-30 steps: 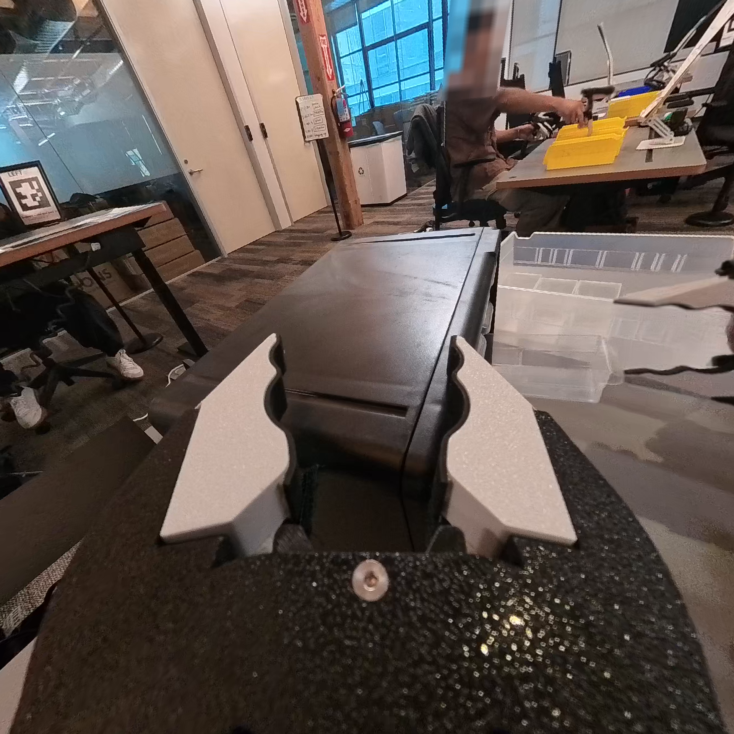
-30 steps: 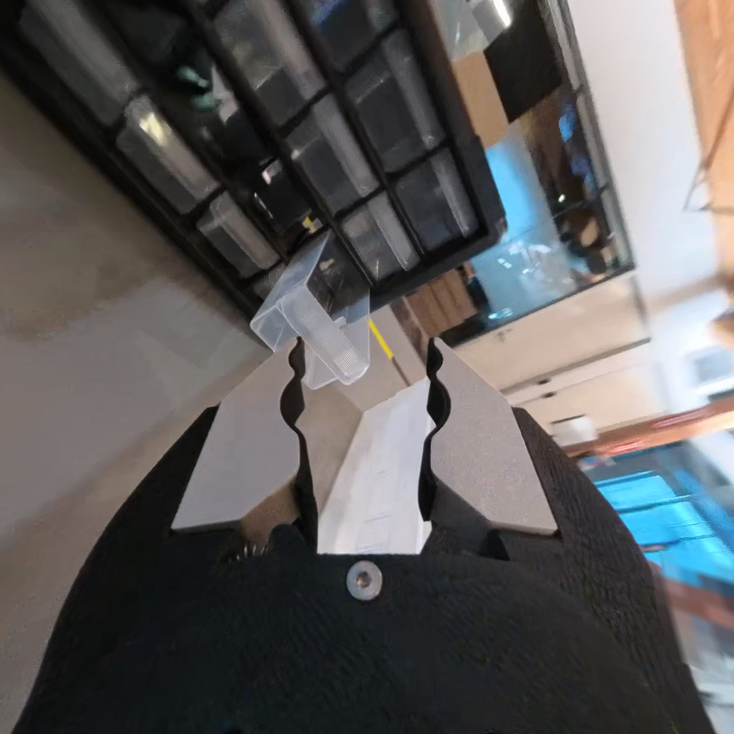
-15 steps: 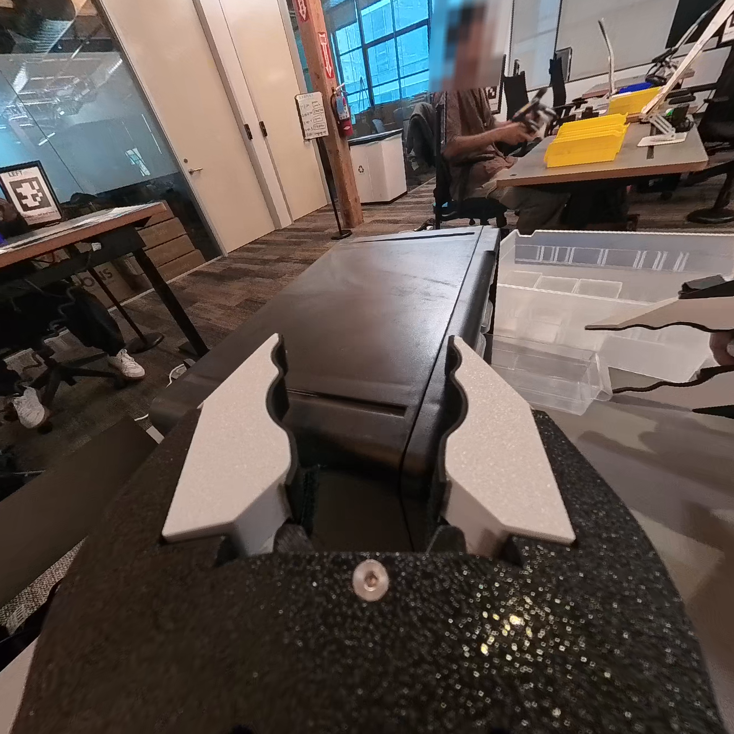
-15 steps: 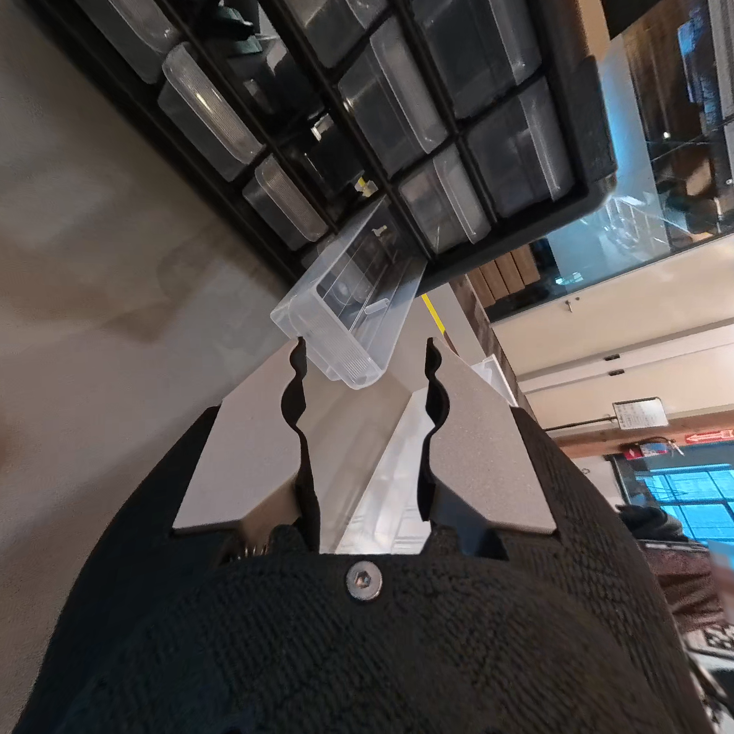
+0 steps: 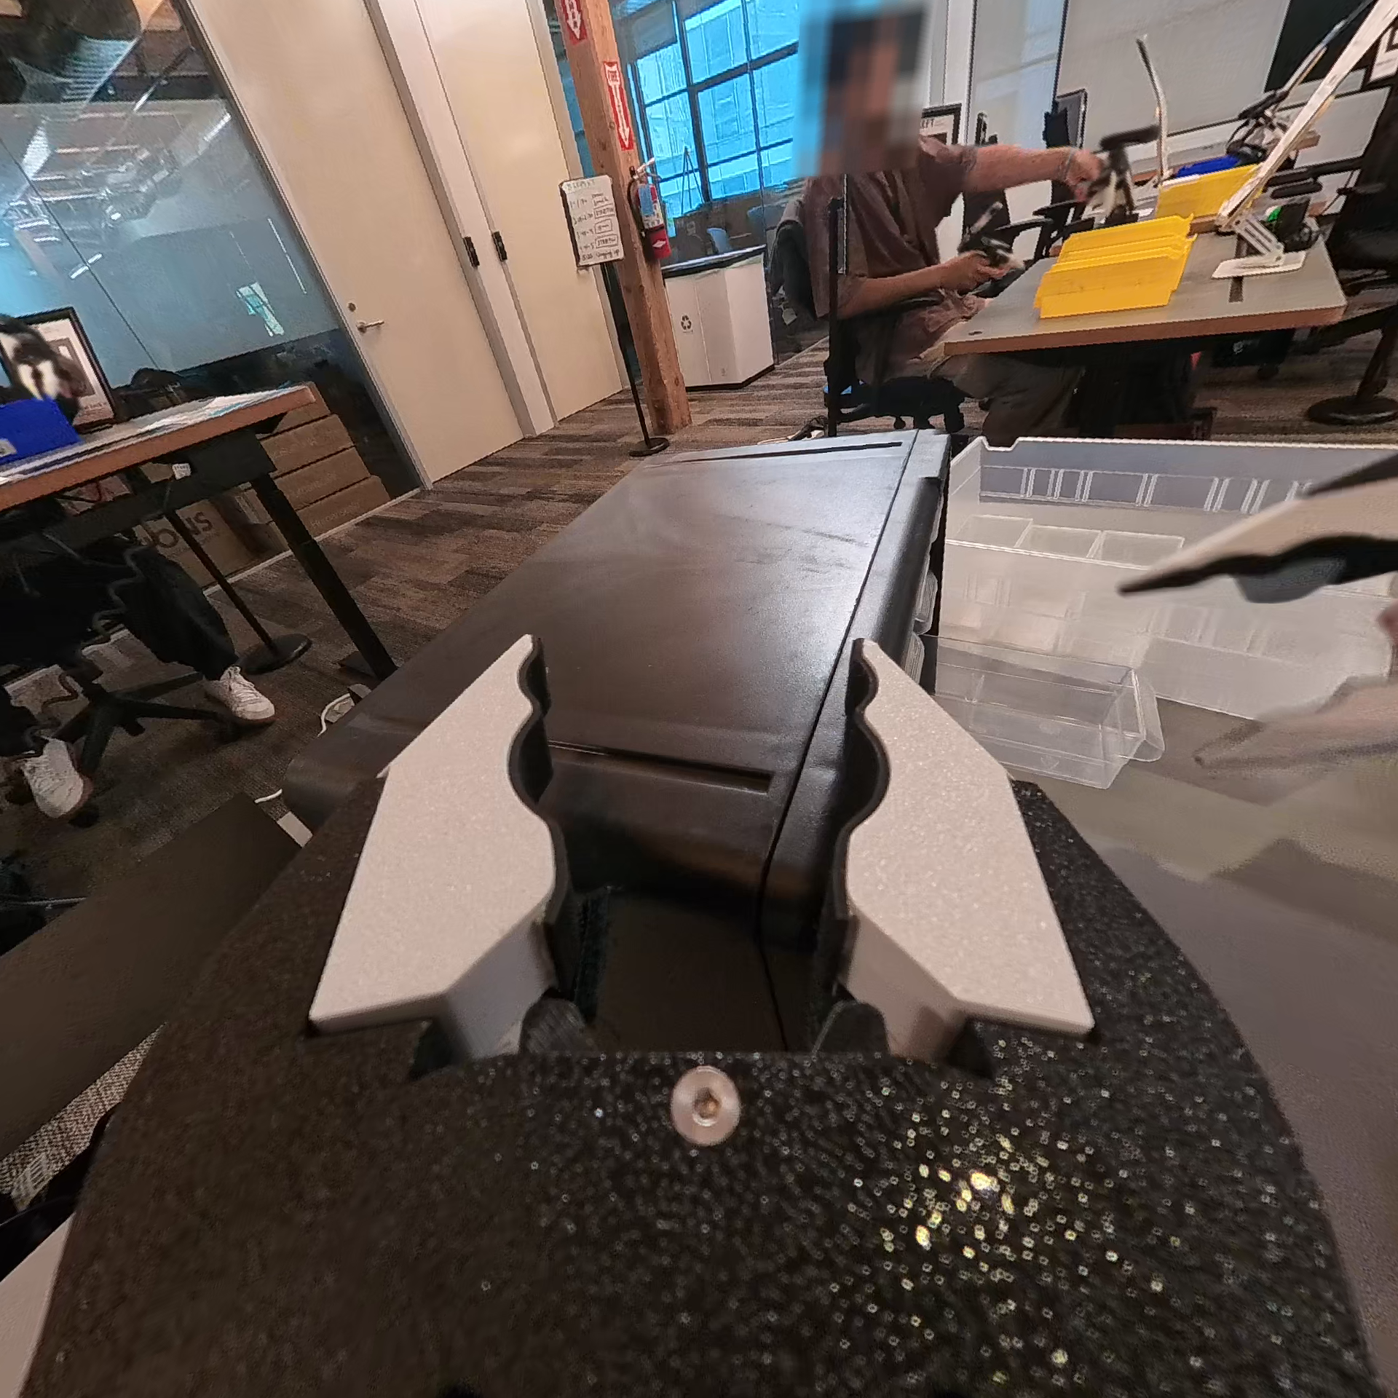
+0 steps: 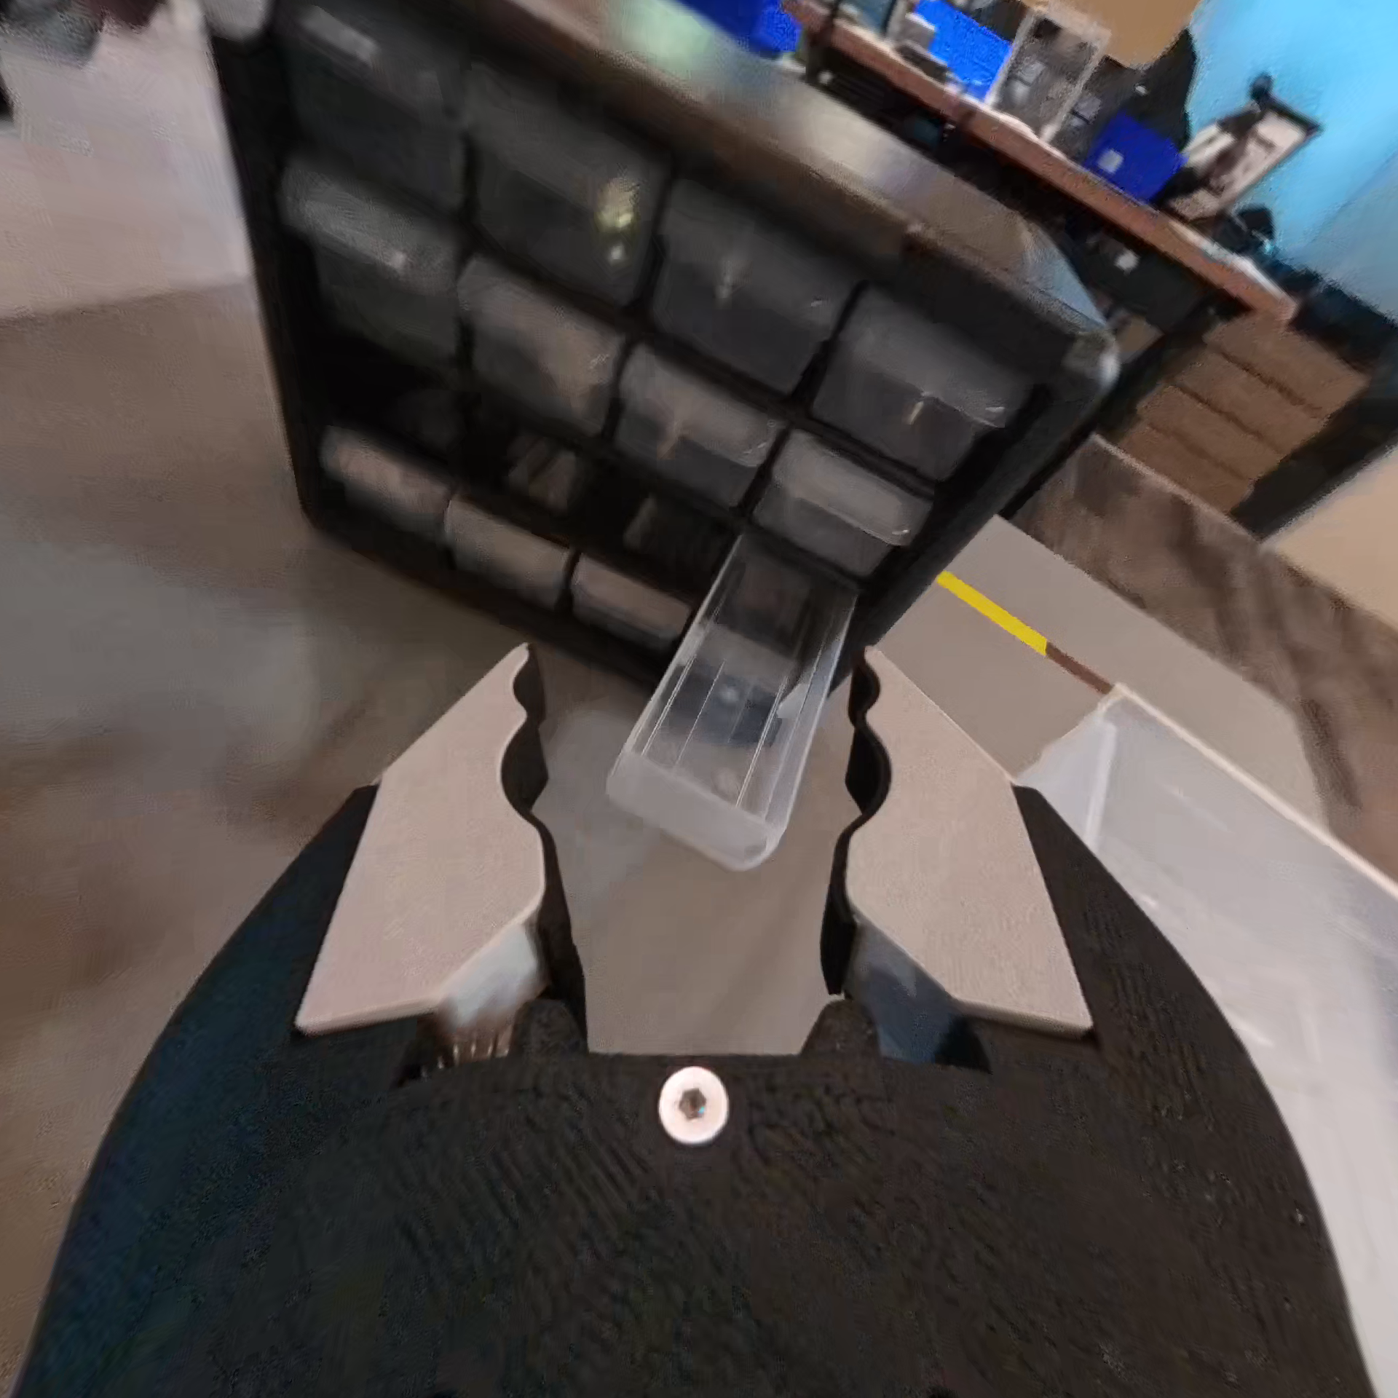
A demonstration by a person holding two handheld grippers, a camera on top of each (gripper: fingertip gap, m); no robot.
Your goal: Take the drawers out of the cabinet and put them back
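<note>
The black drawer cabinet stands on a grey table, its front full of small clear drawers in the right wrist view. One clear drawer sticks well out of the bottom-row right slot; it also shows in the left wrist view. My right gripper is open, with the drawer's front end just between its fingertips and no contact visible. It shows from the side in the left wrist view. My left gripper is open, low over the cabinet's top near its front edge.
A large clear plastic bin holding several loose clear drawers stands right of the cabinet; its wall shows in the right wrist view. A person sits at a desk with yellow trays behind. Another desk stands at the left.
My right gripper has rolled from sideways to nearly upright and closed in on the protruding drawer. The drawer stays partly out. My left gripper has not moved.
</note>
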